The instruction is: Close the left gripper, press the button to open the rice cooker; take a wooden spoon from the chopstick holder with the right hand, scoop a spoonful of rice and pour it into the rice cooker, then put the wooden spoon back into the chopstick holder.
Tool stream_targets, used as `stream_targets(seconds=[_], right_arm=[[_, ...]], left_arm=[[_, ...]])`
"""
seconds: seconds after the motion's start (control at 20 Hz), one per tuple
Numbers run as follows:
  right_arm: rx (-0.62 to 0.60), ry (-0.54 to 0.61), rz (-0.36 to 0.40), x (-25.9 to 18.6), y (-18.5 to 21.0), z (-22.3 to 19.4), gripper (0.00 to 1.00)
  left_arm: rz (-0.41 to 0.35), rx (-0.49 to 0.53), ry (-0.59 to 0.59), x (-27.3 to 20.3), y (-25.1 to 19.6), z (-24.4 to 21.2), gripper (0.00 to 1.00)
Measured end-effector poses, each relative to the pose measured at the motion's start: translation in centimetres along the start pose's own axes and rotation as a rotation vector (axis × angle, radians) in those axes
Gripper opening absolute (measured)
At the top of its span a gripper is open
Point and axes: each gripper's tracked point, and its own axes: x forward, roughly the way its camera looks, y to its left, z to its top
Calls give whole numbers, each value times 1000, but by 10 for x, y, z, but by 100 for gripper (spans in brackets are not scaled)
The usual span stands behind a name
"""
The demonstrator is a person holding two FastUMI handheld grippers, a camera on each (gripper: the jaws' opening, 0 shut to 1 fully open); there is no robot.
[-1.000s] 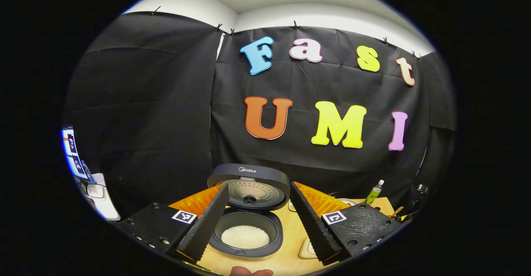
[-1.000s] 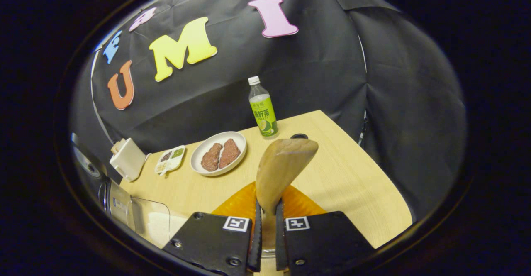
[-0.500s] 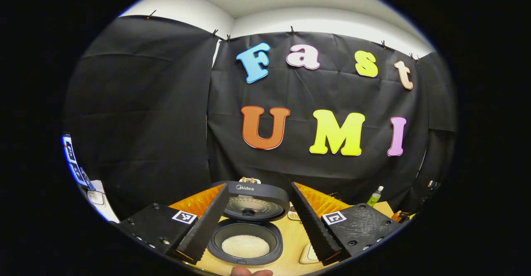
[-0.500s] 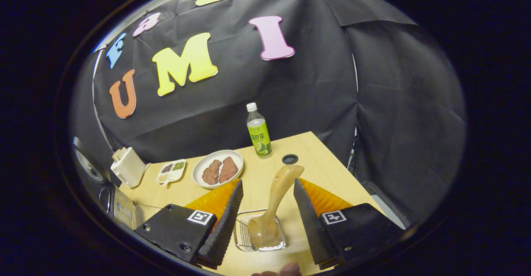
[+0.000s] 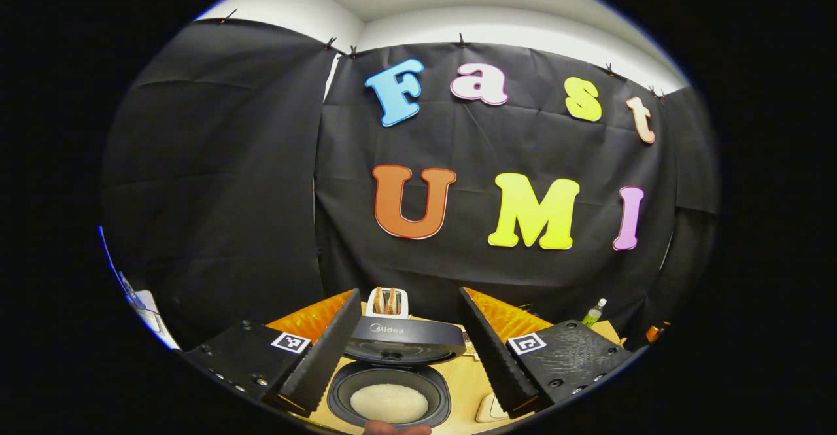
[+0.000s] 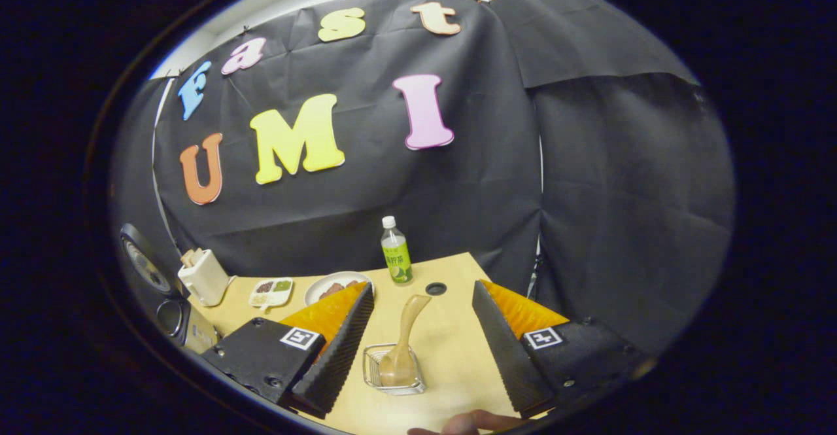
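Observation:
In the left gripper view the dark rice cooker (image 5: 392,382) stands with its lid (image 5: 402,340) up, and white rice (image 5: 389,402) lies in its pot. My left gripper (image 5: 409,291) hangs open above and in front of it, holding nothing. In the right gripper view the wooden spoon (image 6: 407,330) stands in the wire chopstick holder (image 6: 392,375), bowl end down and handle leaning up to the right. My right gripper (image 6: 424,286) is open, its fingers wide on either side of the spoon and clear of it. The cooker's raised lid (image 6: 144,268) shows at the far left.
On the wooden table (image 6: 451,350) stand a green bottle (image 6: 396,260), a white plate of meat (image 6: 330,284), a small divided dish (image 6: 269,293) and a white box-shaped container (image 6: 204,277). A round hole (image 6: 435,288) sits by the bottle. A fingertip (image 6: 471,422) shows at the bottom edge.
My right gripper has opened, left the wooden spoon standing in the chopstick holder, and drawn back from it. The left gripper view has shifted a little over the open cooker.

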Motion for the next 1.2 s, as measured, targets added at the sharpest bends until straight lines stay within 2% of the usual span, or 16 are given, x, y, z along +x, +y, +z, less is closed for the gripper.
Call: stream_targets(seconds=[0.1,0.35,0.4,0.45,0.6,0.95,1.0,1.05,1.2], right_arm=[[-14,-19,-18,-17,-9,7,96],[-26,-45,-62,-53,-25,19,100],[-21,-50,-72,-57,-28,21,96],[-20,-52,-80,-61,-29,22,100],[-19,-61,-90,-73,-28,25,100],[13,-51,-63,-93,1,19,100],[12,-47,-59,-96,5,17,96],[15,-42,-51,-100,10,16,100],[31,-40,-20,-108,26,13,100]], left_arm=[[10,-2,24,17,10,-3,95],[17,11,133,46,27,-28,95],[17,20,153,51,30,-33,95],[19,25,171,55,34,-37,95],[7,21,208,59,34,-45,95],[-1,76,265,65,28,-67,95],[-3,70,270,66,28,-69,96],[-6,59,281,64,28,-71,96],[-24,47,333,46,26,-85,97]])
